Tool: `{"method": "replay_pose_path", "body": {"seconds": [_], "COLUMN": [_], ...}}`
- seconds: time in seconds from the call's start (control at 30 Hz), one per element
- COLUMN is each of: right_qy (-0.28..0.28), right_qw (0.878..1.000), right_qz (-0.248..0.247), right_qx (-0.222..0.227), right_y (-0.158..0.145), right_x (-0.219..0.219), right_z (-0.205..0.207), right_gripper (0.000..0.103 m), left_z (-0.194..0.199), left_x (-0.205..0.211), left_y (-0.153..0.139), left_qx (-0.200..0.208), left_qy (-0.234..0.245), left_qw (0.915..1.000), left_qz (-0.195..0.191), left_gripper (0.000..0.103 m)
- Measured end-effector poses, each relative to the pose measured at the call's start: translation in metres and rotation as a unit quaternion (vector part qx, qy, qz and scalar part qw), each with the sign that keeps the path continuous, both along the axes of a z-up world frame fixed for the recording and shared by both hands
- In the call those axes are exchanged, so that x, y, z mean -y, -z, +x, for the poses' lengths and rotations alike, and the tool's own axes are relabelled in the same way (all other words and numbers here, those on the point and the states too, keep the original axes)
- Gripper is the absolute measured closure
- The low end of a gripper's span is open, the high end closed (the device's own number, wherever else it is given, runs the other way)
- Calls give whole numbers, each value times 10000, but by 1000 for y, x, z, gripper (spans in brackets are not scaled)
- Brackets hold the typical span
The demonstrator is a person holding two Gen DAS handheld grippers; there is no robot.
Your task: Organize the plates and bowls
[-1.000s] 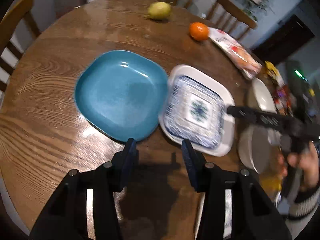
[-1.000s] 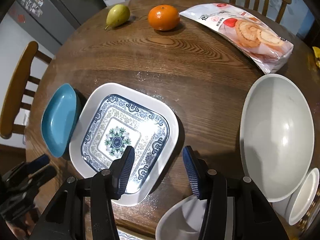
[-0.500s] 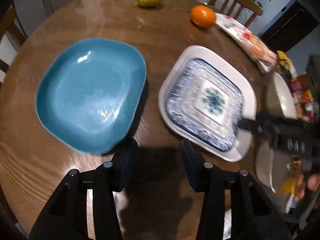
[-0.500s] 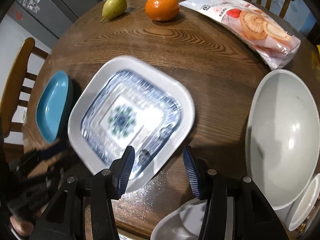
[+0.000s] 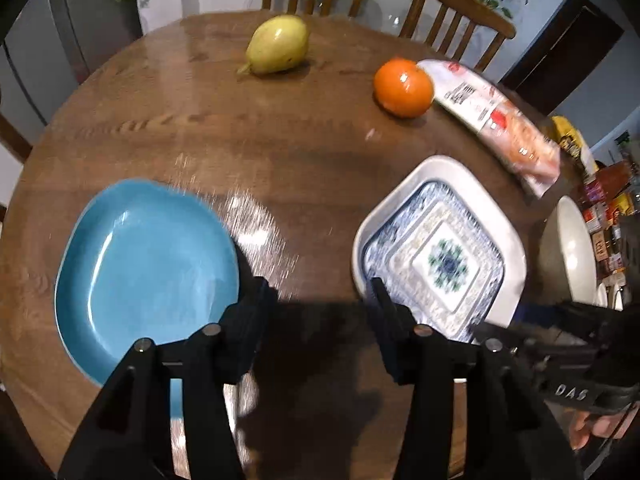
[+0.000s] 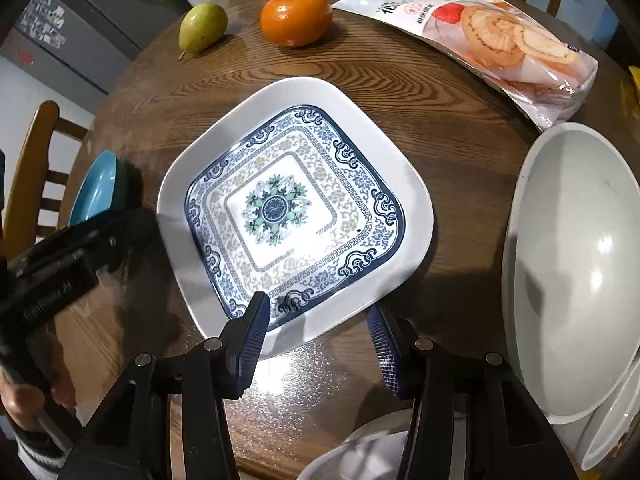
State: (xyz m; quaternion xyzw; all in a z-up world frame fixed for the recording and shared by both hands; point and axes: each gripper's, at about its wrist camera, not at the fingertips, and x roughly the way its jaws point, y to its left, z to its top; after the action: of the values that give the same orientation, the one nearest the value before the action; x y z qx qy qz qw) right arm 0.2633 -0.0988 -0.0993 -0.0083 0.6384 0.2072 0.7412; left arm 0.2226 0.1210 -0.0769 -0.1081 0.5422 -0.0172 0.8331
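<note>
A teal plate (image 5: 144, 272) lies on the round wooden table (image 5: 280, 152) at the left; its edge shows in the right wrist view (image 6: 94, 188). A white square plate with a blue pattern (image 6: 292, 212) lies in the middle; it also shows in the left wrist view (image 5: 440, 256). My left gripper (image 5: 318, 300) is open and empty, between the two plates near the table's front. My right gripper (image 6: 320, 320) is open and empty, its jaws astride the patterned plate's near edge. A large white bowl (image 6: 572, 264) stands at the right.
A pear (image 6: 202, 26), an orange (image 6: 296, 18) and a snack bag (image 6: 488, 44) lie at the far side. More white bowls sit at the front right (image 6: 612, 420) and the front edge (image 6: 360, 456). Wooden chairs (image 5: 460, 20) ring the table.
Both grippers have moved forward over the table. The patterned plate now lies apart from the teal plate, shifted right and turned. Both grippers stay open.
</note>
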Motion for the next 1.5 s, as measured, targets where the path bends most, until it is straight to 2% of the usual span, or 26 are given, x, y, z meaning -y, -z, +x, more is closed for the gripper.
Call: {"method": "replay_pose_path", "body": {"seconds": [0.03,0.1,0.23,0.3,0.37,0.4,0.43,0.53,0.6,0.63,0.77,0.9,1.13,1.3,1.37,1.5], "right_qy": [35,77,192,251,292,315,336,370,375,375,525,378,57,62,101,86], "right_qw": [10000,10000,9998,9996,9995,9994,9993,9989,9982,9981,9972,9969,9940,9908,9897,9890], "right_qz": [36,60,102,115,98,78,50,-114,-236,-258,-118,-64,240,535,624,551], "right_qx": [-18,-11,22,31,69,93,124,270,392,425,514,682,1066,1242,1282,1367], "right_y": [0,0,0,-1,-1,-3,-3,-5,-5,-5,-5,-13,-49,-70,-71,-71], "right_x": [1,0,4,8,7,11,13,14,15,17,27,22,18,25,24,32], "right_z": [0,1,4,5,4,5,5,6,7,6,4,-9,-50,-77,-81,-112], "right_gripper": [51,51,51,51,52,53,54,65,80,81,86,87,87,87,87,87], "left_z": [3,11,38,49,56,53,53,51,47,44,28,2,-59,-98,-115,-144], "left_x": [1,6,26,34,42,45,47,46,44,42,40,31,14,26,37,54], "left_y": [-2,-3,3,12,22,21,22,21,21,20,23,15,-29,-45,-46,-47], "left_qx": [43,98,83,-42,-226,-124,-159,-163,-145,-137,-114,76,613,763,805,827], "left_qy": [89,229,501,602,744,814,897,909,896,884,803,642,272,179,200,276], "left_qw": [9999,9996,9987,9980,9964,9954,9948,9943,9943,9945,9954,9955,9954,9953,9943,9942], "left_qz": [-108,-164,44,165,323,496,464,524,553,552,505,689,688,577,671,627], "left_gripper": [44,41,42,45,64,69,76,76,76,78,82,82,83,83,83,83]}}
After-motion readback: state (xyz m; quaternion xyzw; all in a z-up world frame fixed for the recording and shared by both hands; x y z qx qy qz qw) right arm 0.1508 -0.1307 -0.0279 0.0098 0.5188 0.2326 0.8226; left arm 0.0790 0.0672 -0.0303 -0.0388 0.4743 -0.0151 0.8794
